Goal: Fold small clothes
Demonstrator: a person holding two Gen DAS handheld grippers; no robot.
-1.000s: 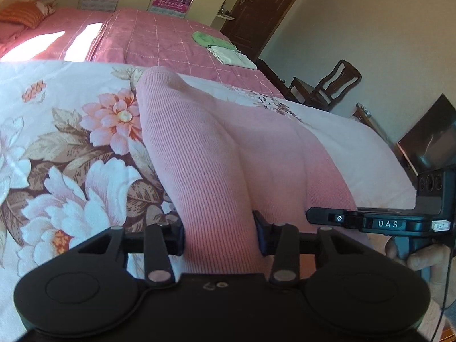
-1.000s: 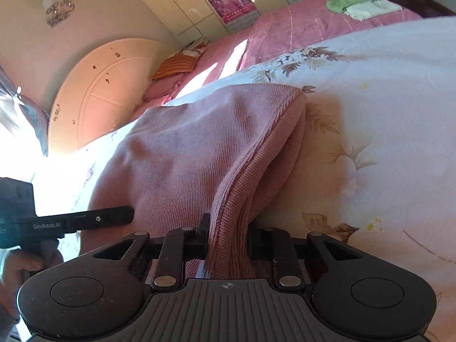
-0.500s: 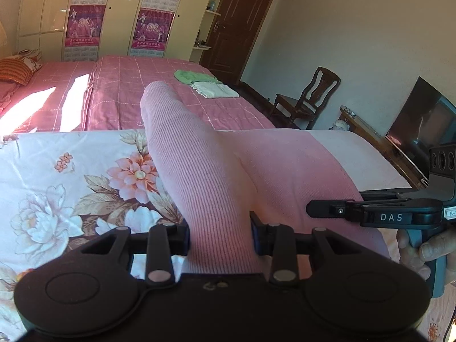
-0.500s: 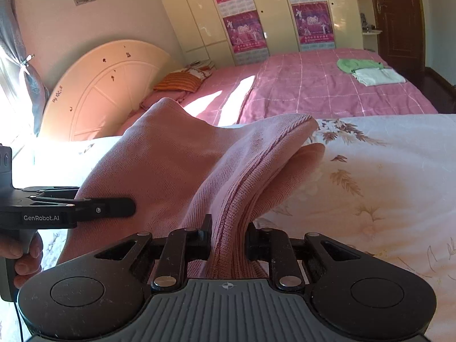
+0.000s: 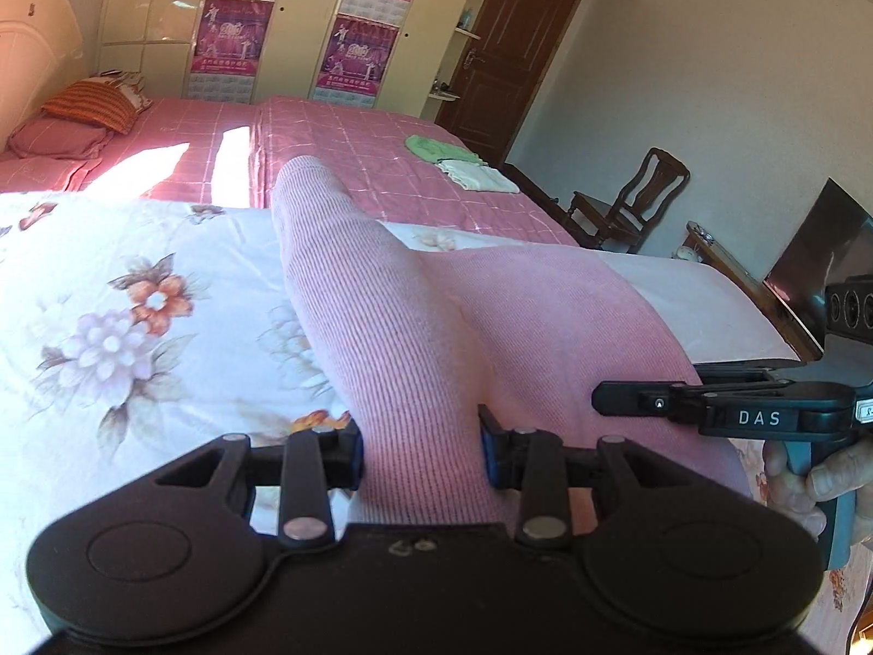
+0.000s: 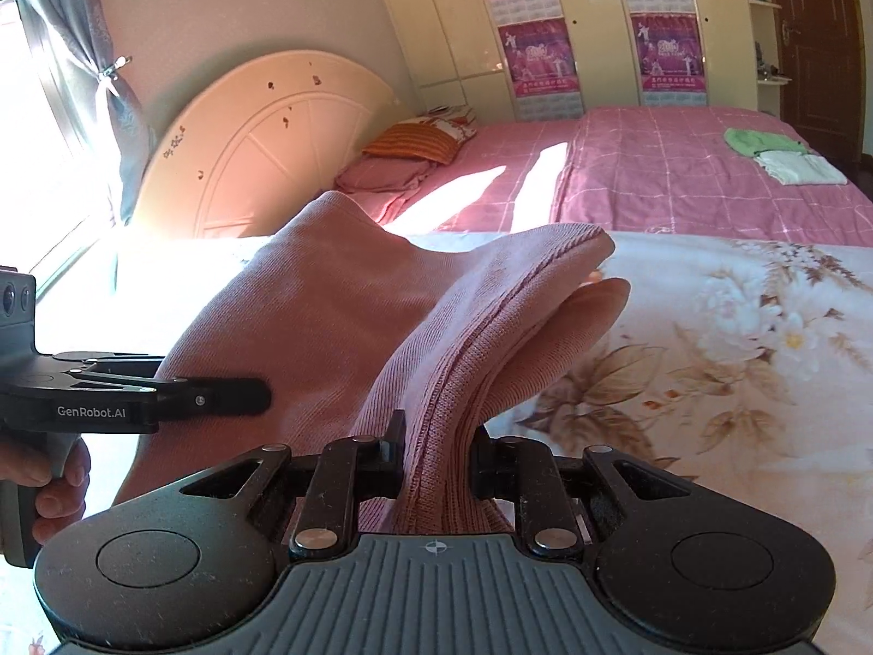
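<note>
Presently: pink knit garment (image 5: 414, 338), lifted over floral bedspread (image 5: 136, 316). Left gripper (image 5: 420, 453) and right gripper (image 6: 436, 447), jaws clamped on bunched fabric. Risk: thick knit slipping from either grip, spoiling the fold. Hidden: garment's lower hem, sleeves, actual type.

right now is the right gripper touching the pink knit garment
Touching. In the right wrist view the right gripper is shut on a bunched edge of the pink knit garment, fabric squeezed between both fingers.
</note>
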